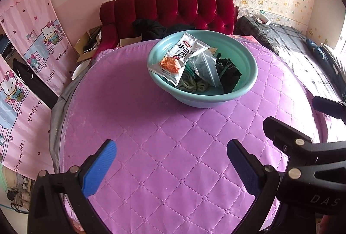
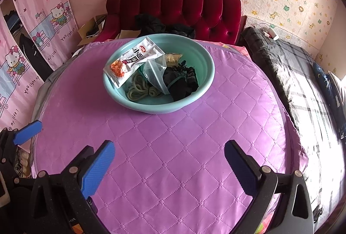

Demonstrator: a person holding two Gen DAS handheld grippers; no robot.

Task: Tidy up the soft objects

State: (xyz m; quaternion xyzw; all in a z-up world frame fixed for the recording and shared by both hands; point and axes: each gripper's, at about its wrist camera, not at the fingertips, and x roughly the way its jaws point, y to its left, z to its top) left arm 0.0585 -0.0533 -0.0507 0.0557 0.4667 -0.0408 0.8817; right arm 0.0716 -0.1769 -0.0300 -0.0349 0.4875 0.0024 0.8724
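Both my jaws stand released and empty, my left gripper (image 1: 170, 165) and my right gripper (image 2: 168, 165) hovering over the quilted purple cover (image 1: 173, 169) of the tabletop, its satin face stitched in diamonds. Beyond them, near the far edge, sits the round teal plastic basin (image 1: 242, 93), smooth-walled with stepped rings. Inside it a glossy white snack packet (image 1: 179, 56) leans on the left rim, a clear crinkled zip bag (image 1: 205, 69) lies beside it, a coil of dull green rope (image 2: 140, 91) rests at the front, and black soft cloth (image 2: 179, 87) fills the right side. My right view shows the rope coil whole, while my left view half hides it behind the basin rim. Behind the basin stands a tufted red velvet headboard (image 1: 183, 9).
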